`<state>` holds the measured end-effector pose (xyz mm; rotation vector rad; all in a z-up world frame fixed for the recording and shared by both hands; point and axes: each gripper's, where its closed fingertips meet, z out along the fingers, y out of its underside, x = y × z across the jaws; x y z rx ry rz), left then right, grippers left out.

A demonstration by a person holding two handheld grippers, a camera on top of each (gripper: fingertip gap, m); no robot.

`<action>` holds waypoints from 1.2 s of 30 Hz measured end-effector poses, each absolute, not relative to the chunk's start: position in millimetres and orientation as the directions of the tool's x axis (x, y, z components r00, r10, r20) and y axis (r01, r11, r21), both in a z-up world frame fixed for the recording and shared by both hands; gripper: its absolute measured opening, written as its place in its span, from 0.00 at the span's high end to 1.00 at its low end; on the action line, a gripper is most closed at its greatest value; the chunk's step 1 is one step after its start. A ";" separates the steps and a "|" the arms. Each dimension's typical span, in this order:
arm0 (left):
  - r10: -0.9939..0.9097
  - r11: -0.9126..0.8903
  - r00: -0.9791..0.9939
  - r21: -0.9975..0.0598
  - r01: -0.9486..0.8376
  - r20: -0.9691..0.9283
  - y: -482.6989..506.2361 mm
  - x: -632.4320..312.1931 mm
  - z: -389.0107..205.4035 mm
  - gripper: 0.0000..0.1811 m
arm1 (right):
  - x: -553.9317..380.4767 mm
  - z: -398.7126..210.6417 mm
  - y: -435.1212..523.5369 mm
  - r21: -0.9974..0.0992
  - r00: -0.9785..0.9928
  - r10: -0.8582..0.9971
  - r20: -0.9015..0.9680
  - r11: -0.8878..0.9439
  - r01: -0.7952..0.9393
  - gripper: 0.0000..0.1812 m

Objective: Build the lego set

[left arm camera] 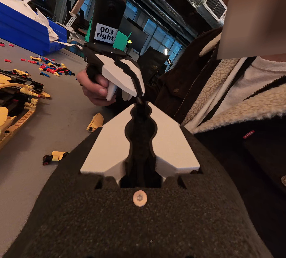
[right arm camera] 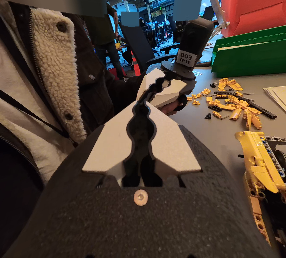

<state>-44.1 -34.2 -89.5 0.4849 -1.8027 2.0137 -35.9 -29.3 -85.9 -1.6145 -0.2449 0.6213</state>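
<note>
Both grippers are raised off the grey table and meet tip to tip in front of the person's fleece-lined jacket. In the left wrist view, the left gripper fills the lower centre with its white fingers drawn narrow, pinching a small dark pin-like lego piece that pokes out at the tips. The right gripper comes down from the upper centre, its fingers also nearly together and touching that same piece; whether it actually clamps it I cannot tell. A hand grips its handle.

Each gripper's camera housing carries a white label with printed black writing.

The partly built yellow-and-black lego model lies at the left edge of the left wrist view and at the lower right of the right wrist view. Loose red, blue and yellow pieces scatter behind it, near a blue bin with papers in it. In the right wrist view, yellow and black pieces lie at mid right, before a green bin and a red bag.
</note>
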 end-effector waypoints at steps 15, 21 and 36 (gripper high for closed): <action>-0.452 -0.054 -0.845 -0.955 -0.292 0.284 -17.2 20.6 -116.4 0.86 | 17.8 -107.5 -19.0 -0.917 0.909 0.196 -0.368 -0.239 -0.320 0.99; -0.667 0.537 -0.566 -0.839 0.084 -0.483 -2.1 53.1 -144.7 0.85 | 52.5 -126.4 -17.8 -0.796 0.823 -0.028 -0.567 -0.238 -0.556 0.99; -0.531 0.776 -0.348 -0.608 0.165 -0.773 -6.6 57.3 -143.2 0.96 | 47.6 -135.1 -0.9 -0.783 0.811 -0.125 -0.572 -0.212 -0.585 0.99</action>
